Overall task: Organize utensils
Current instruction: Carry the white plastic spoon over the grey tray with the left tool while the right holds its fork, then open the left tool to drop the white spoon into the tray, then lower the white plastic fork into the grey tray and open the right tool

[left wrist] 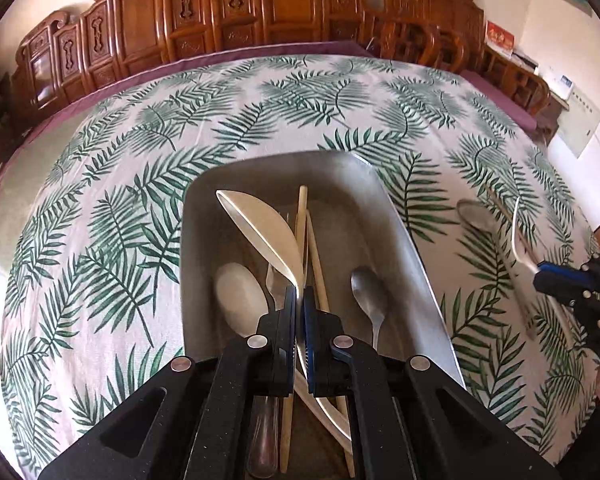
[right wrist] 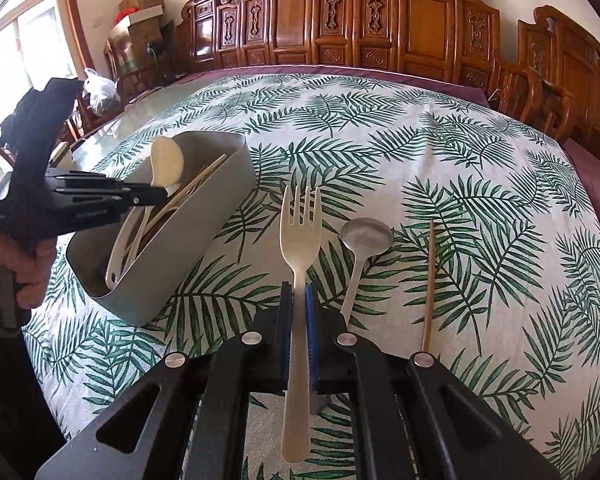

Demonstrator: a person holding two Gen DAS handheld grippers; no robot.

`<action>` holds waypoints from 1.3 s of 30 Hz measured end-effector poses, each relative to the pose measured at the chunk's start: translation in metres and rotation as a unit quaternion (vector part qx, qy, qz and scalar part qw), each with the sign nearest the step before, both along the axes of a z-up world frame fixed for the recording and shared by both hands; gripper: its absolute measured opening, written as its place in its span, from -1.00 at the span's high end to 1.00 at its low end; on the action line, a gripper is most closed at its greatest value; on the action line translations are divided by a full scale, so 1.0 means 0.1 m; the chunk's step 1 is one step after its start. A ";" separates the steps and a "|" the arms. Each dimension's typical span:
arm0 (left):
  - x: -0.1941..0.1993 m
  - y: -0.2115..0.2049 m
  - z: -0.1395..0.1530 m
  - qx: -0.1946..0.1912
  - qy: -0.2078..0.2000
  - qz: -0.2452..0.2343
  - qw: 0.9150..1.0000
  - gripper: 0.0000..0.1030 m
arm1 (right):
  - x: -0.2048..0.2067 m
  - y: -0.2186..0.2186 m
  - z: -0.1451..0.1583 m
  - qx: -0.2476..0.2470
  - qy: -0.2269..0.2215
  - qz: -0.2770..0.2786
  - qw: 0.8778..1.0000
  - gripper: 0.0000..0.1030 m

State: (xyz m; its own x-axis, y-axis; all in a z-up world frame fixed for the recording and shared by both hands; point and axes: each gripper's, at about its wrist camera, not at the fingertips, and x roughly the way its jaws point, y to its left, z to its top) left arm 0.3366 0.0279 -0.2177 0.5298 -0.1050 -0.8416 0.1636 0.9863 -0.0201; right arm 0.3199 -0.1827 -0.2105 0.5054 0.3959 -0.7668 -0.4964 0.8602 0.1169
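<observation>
Two grips: my left gripper (left wrist: 299, 300) is clamped on the cream spoon (left wrist: 260, 228), over the grey bin (left wrist: 404, 240).
Right gripper (right wrist: 299, 300): pinching the cream fork (right wrist: 300, 236), beside the bin.
Advice: lower the spoon alongside the chopsticks (left wrist: 312, 248), probably touching them, before I let go.

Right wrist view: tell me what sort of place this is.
Probably a home dining room. A large table under a leaf-print tablecloth is ringed by carved wooden chairs, with a grey utensil bin on it. Cardboard boxes are stacked by a window at far left.
</observation>
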 end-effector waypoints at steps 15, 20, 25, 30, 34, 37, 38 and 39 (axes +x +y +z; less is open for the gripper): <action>-0.16 0.06 0.20 -0.010 -0.018 0.012 1.000 0.42 | -0.11 0.08 0.07 0.007 -0.005 -0.001 1.000 0.85; -0.30 0.12 0.37 -0.009 -0.036 0.019 0.999 0.13 | -0.24 0.17 0.16 0.004 -0.017 0.002 1.000 0.85; -0.42 0.27 0.50 -0.015 -0.054 0.040 0.998 -0.29 | -0.34 0.28 0.30 0.002 -0.032 0.003 0.999 0.85; -0.53 0.45 0.60 -0.018 -0.077 0.061 0.995 -0.77 | -0.45 0.41 0.44 0.006 -0.041 0.007 0.999 0.85; -0.59 0.60 0.63 -0.023 -0.080 0.070 0.994 -0.85 | -0.50 0.55 0.49 0.012 -0.039 0.012 0.999 0.85; -0.63 0.68 0.67 -0.023 -0.087 0.073 0.993 -0.85 | -0.51 0.70 0.52 0.009 -0.039 0.022 0.999 0.85; -0.64 0.70 0.68 -0.022 -0.090 0.074 0.993 -0.85 | -0.50 0.74 0.53 0.011 -0.038 0.024 0.999 0.85; -0.65 0.72 0.69 -0.022 -0.093 0.075 0.993 -0.85 | -0.49 0.78 0.54 0.013 -0.036 0.025 0.999 0.85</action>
State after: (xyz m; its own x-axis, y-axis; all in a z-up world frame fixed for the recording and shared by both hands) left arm 0.2714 0.1000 -0.1484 0.6879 -0.0482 -0.7242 0.0203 0.9987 -0.0472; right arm 0.2709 -0.1050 -0.1568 0.5380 0.4415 -0.7180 -0.5474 0.8308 0.1007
